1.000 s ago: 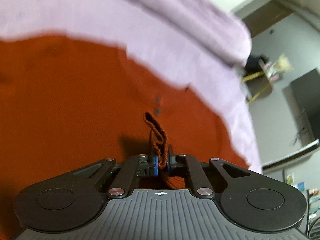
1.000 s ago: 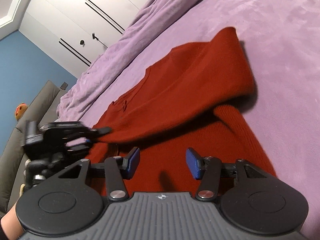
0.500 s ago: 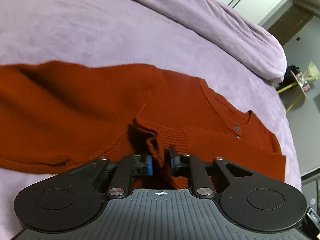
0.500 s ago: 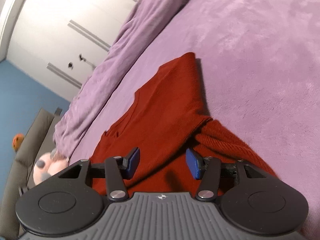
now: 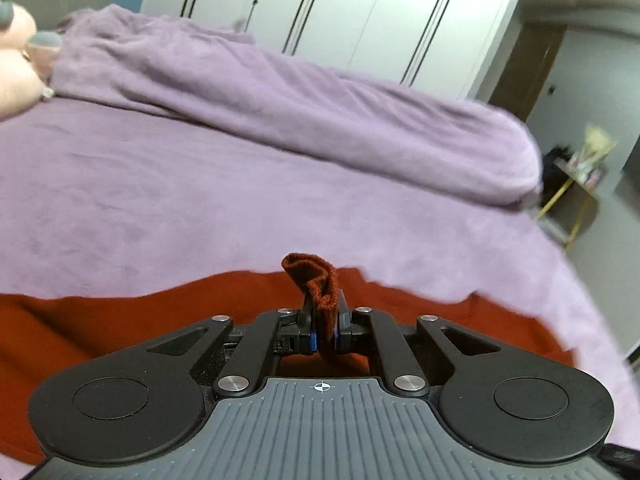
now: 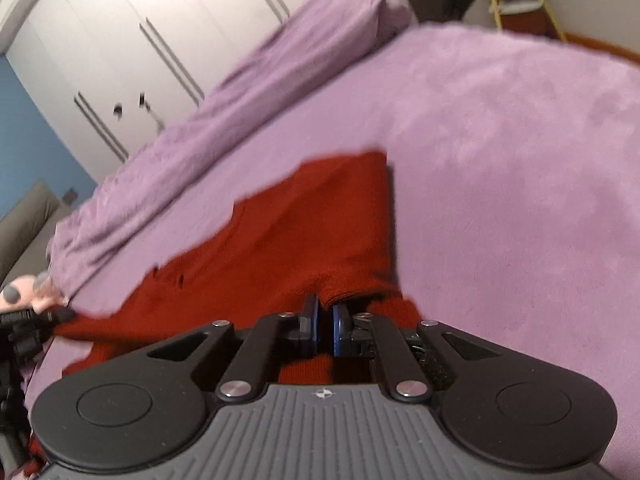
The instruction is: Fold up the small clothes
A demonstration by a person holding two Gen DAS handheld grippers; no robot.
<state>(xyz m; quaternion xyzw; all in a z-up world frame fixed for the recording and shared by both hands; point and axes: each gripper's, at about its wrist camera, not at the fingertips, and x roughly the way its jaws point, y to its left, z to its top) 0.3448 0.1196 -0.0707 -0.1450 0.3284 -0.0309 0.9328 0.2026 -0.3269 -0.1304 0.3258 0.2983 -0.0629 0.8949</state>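
A red knit sweater (image 6: 304, 232) lies spread on the purple bed cover (image 6: 500, 160). My right gripper (image 6: 325, 320) is at the sweater's near folded edge, its jaws closing to a narrow gap with a ridge of the knit pinched between the blue pads. My left gripper (image 5: 324, 320) is shut on a bunched tuft of the same sweater (image 5: 120, 320), which sticks up above its fingers. In the right wrist view the left gripper (image 6: 64, 315) shows at the far left, holding another edge of the sweater. A hand (image 6: 24, 292) is behind it.
A rolled purple duvet (image 5: 320, 120) runs along the far side of the bed, with white wardrobe doors (image 5: 360, 20) behind it. A hand (image 5: 16, 52) shows at the upper left. A small yellow-legged stand (image 5: 576, 192) is past the bed's right end.
The right jaws went from wide apart to nearly shut on the sweater's edge. The left gripper swung and tilted up with its tuft of knit, so the duvet and wardrobe now fill its view.
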